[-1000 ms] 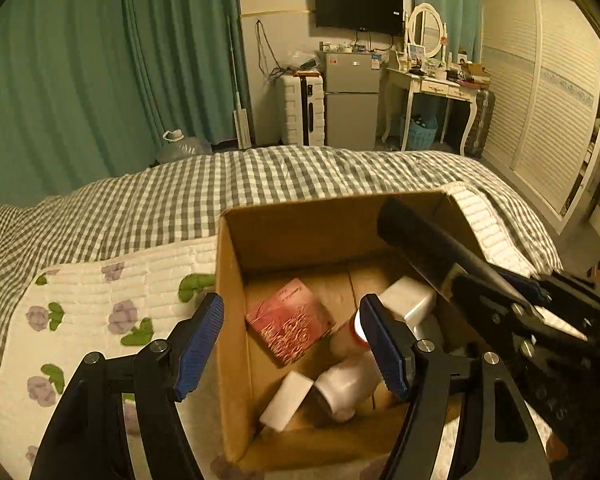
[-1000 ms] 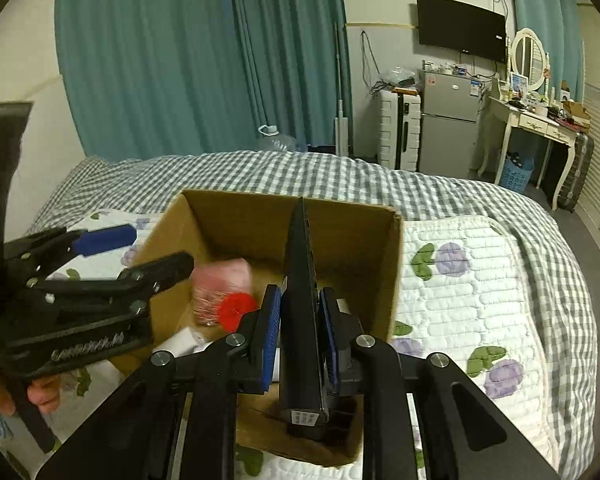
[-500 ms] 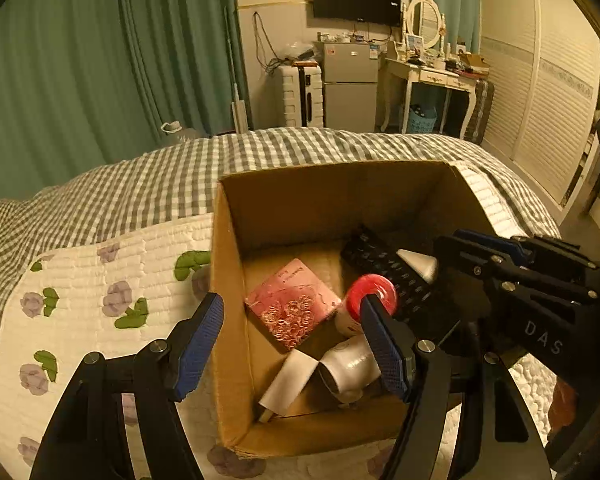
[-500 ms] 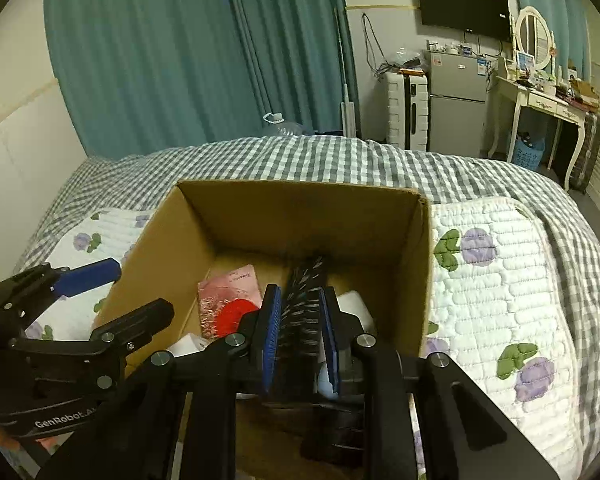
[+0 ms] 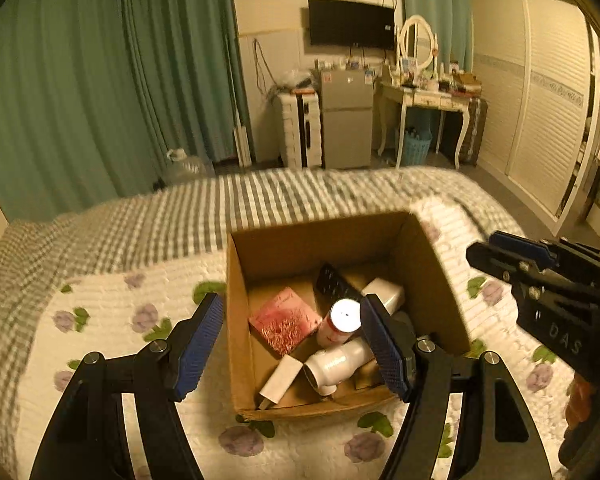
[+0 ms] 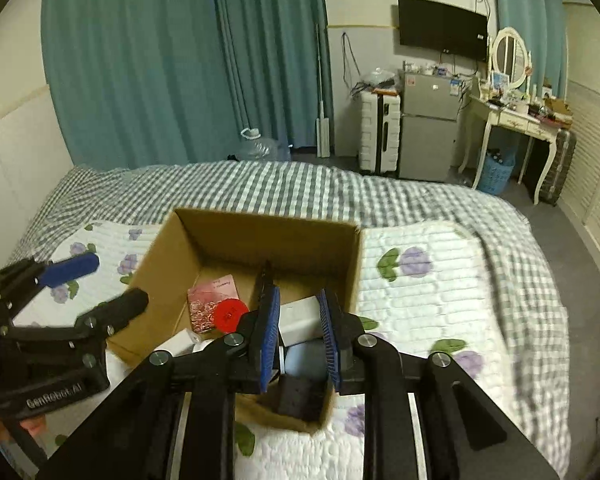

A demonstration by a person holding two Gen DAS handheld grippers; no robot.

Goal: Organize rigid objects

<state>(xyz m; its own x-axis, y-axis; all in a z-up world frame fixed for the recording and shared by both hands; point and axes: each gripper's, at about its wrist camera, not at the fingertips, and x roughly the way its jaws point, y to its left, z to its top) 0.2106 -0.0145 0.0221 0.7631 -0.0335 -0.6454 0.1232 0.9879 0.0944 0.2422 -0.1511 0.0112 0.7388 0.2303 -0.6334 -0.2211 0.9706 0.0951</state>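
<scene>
We hover both grippers above the cardboard box (image 5: 428,280) on the bed (image 6: 440,308), our collecting point for loose rigid things. The left gripper (image 5: 292,344) has its fingers wide and empty; the right gripper (image 6: 298,338) has its fingers narrowly parted, holding nothing. Inside the box, the black remote (image 5: 334,286) leans toward the far wall beside the pink booklet (image 5: 284,320), red-capped bottle (image 5: 338,320) and white bottle (image 5: 336,364).

Left gripper (image 5: 292,346) was wide open and empty above the cardboard box (image 5: 432,280) on the quilt (image 5: 112,320). Box held a black remote (image 5: 334,286), pink packet (image 5: 284,320), red-capped bottle (image 5: 338,322) and white bottle (image 5: 336,366). Right gripper (image 5: 512,254) sat off the box's right side.
</scene>
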